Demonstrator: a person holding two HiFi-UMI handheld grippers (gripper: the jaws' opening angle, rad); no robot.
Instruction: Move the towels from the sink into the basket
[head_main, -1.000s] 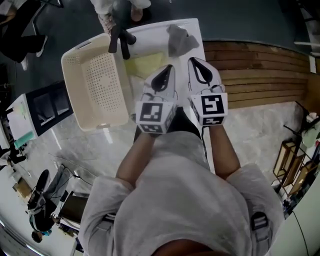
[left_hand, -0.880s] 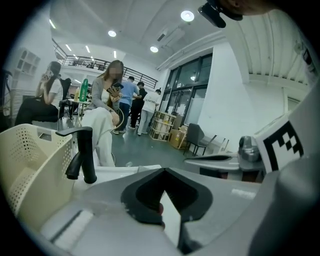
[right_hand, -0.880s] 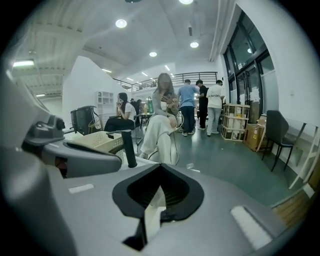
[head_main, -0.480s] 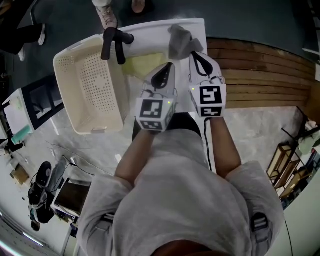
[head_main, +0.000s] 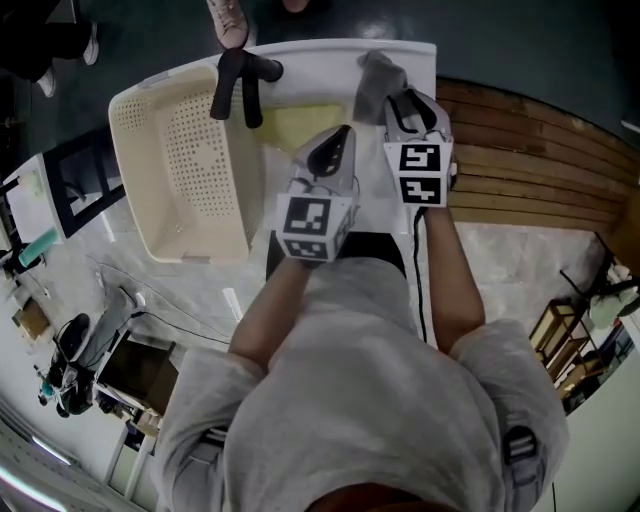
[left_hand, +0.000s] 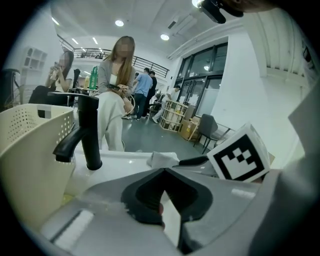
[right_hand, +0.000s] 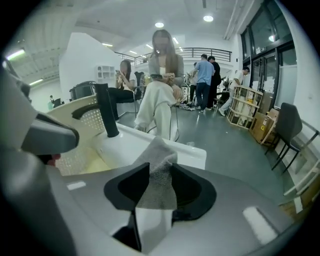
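Gray towel (head_main: 378, 72) at the sink's (head_main: 320, 58) far right corner
It sits pinched between right gripper (head_main: 395, 100) jaws; left gripper (head_main: 343, 135) jaws together, empty.

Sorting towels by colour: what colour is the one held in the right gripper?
The towel is grey; the right gripper view shows it best.

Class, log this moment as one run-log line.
left gripper: shut, empty | right gripper: shut on grey towel, by sink | yellow towel: in sink | basket: empty, beside faucet
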